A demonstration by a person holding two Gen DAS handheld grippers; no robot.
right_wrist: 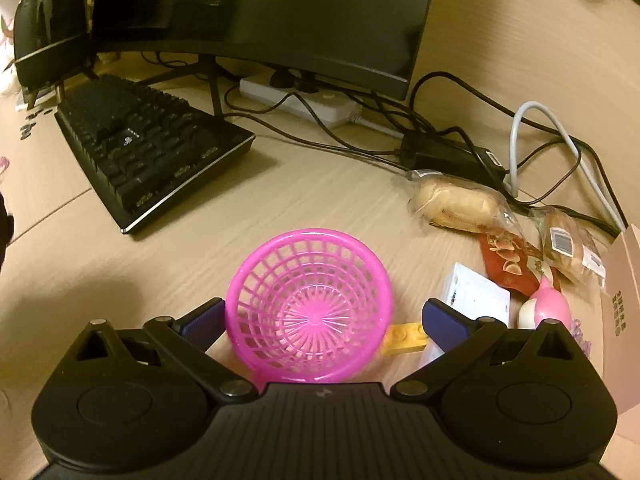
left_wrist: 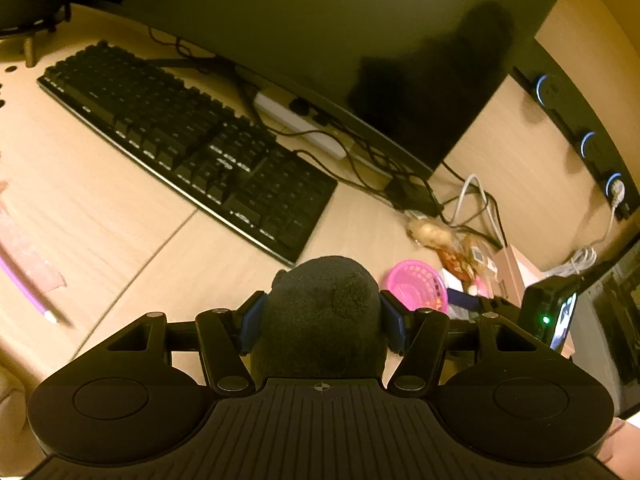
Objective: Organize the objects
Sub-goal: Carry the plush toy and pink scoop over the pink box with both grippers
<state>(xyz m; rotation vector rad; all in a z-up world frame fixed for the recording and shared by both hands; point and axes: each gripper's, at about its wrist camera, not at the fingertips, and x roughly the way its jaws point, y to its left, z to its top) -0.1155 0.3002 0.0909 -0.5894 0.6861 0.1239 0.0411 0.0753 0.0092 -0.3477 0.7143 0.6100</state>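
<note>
My left gripper is shut on a dark fuzzy plush object, held above the wooden desk. A pink plastic mesh basket lies ahead to its right. In the right wrist view my right gripper is open, its blue pads either side of the pink basket, which stands between the fingers and is empty. A yellow toy brick lies on the desk beside the basket's right side. A white card and a pink and white toy lie further right.
A black keyboard and monitor stand behind. Wrapped buns, a red snack packet and another wrapped snack lie right, among cables and a power strip. A pink box stands at the right edge. A purple pen lies left.
</note>
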